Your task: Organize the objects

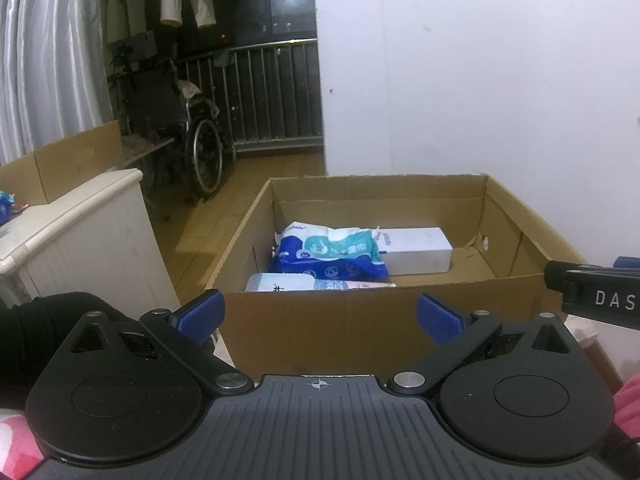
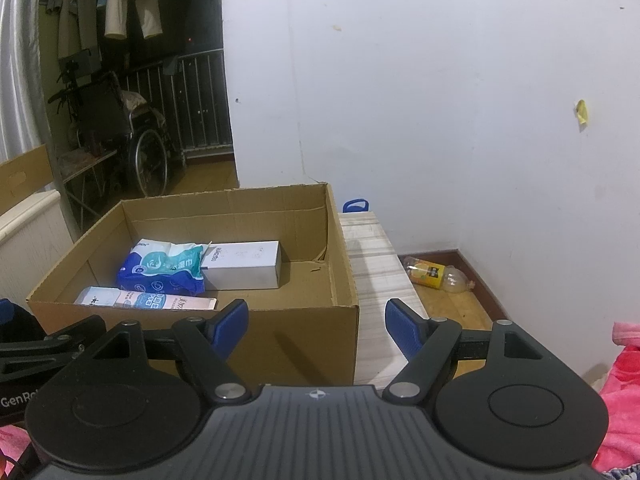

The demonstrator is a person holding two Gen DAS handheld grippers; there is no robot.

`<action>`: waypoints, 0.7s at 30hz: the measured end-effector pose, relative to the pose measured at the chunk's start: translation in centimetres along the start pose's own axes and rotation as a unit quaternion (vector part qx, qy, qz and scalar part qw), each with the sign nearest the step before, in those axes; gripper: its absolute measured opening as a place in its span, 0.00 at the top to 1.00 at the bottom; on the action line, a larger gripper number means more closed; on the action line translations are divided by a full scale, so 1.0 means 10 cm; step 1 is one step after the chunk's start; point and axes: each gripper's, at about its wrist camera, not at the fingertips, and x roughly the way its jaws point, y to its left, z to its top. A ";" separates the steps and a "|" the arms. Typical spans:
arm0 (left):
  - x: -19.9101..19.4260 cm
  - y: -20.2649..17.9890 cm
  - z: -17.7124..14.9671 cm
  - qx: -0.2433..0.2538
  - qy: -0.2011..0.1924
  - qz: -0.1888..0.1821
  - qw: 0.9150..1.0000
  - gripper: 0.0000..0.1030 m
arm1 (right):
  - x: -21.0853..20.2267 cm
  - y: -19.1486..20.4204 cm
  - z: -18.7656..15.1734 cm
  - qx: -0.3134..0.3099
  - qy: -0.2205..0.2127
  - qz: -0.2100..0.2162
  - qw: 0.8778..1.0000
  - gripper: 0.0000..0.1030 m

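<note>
Now both grippers' jaws apart and empty, short of the cardboard box (image 1: 360, 320).

three packages (image 2: 160, 270) in cardboard box (image 2: 192, 316)

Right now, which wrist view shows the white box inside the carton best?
The right wrist view: the white box shows its top, front and printed end, unobstructed. In the left wrist view the white box sits partly behind the blue wipes pack, hiding its left end.
</note>
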 end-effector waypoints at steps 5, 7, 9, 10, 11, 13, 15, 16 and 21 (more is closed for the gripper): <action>0.00 0.01 0.00 0.000 -0.001 -0.001 1.000 0.00 | 0.01 -0.01 0.01 -0.001 0.000 0.000 1.000 0.24; 0.00 0.01 0.00 0.000 -0.004 -0.002 1.000 0.00 | 0.01 -0.01 0.01 -0.001 0.000 0.000 1.000 0.24; -0.01 0.00 0.00 0.001 -0.007 -0.002 1.000 0.00 | 0.02 -0.01 0.01 -0.001 0.001 0.000 1.000 0.24; -0.01 0.01 0.00 0.002 -0.008 -0.003 1.000 0.00 | 0.02 -0.01 0.01 0.000 0.001 0.001 1.000 0.24; -0.01 0.00 0.00 0.003 -0.008 -0.003 1.000 0.00 | 0.02 -0.01 0.01 -0.001 0.001 0.000 1.000 0.24; -0.01 0.00 0.00 0.005 -0.009 -0.002 1.000 0.00 | 0.02 -0.02 0.01 -0.001 0.001 0.000 1.000 0.24; -0.01 0.00 0.00 0.004 -0.011 0.001 1.000 0.00 | 0.02 -0.01 0.01 -0.001 0.001 0.001 1.000 0.24; -0.01 0.01 -0.01 0.001 -0.011 0.001 1.000 0.00 | 0.02 -0.01 0.01 -0.001 0.001 0.001 1.000 0.24; 0.02 0.05 0.00 -0.013 -0.002 0.000 1.000 0.00 | 0.02 -0.01 0.01 -0.001 0.001 0.001 1.000 0.24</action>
